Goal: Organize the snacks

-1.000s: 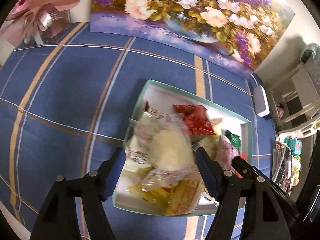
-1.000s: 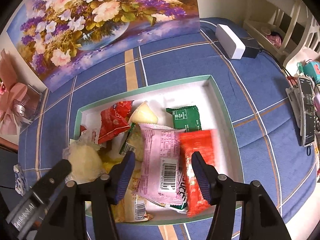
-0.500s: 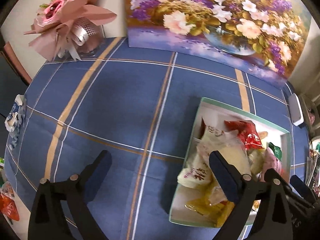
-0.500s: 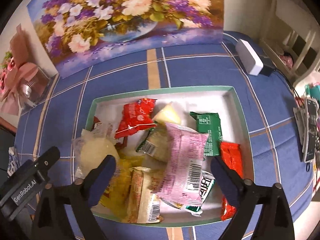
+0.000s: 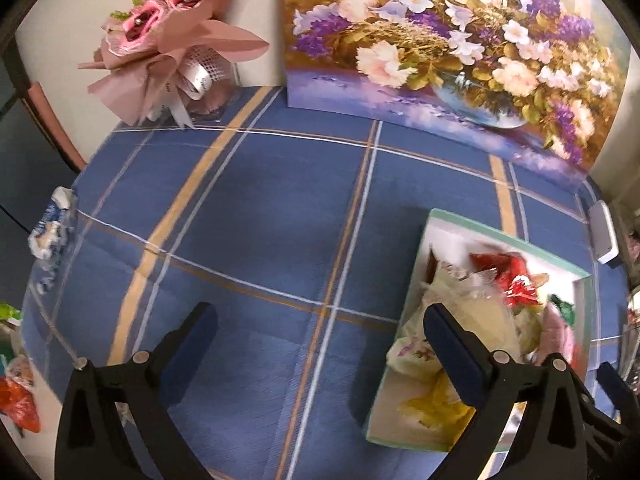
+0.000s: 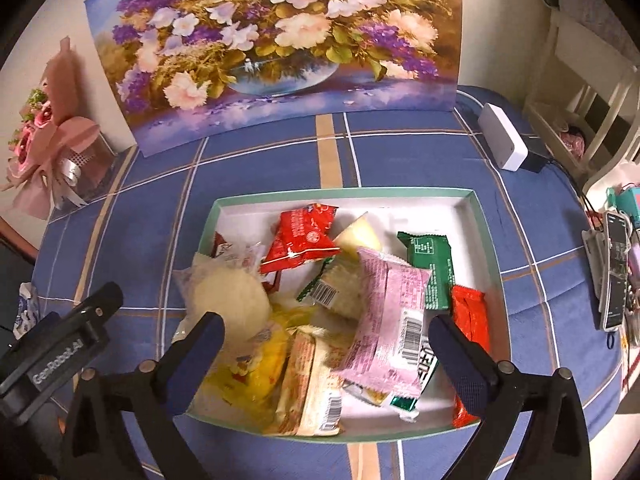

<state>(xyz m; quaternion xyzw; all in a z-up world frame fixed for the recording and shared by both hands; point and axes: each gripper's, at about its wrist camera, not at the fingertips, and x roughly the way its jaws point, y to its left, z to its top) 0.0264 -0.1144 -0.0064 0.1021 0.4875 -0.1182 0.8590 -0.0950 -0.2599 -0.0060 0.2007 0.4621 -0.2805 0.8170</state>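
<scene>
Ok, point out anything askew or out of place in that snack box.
The packets are heaped loosely, not lined up. The pink packet lies tilted across the others, the clear bag with the white snack overhangs the box at its left wall, and the orange-red packet is jammed against the right wall.

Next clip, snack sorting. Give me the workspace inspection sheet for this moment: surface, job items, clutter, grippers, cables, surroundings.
Surface: blue plaid tablecloth, flat, no spills seen.
Job's things: green-rimmed box piled with wrapped snacks, among them a pink packet, green packet, red packet and a white bun in clear wrap.
Clutter: crumpled blue and white wrapper at the cloth's left edge; more packets beyond it.
Grippers: left gripper open over bare cloth beside the box; right gripper open above the box; neither holds anything.
Cables: dark lead by the white adapter.
Surroundings: flower painting, pink bouquet, white chair.
</scene>
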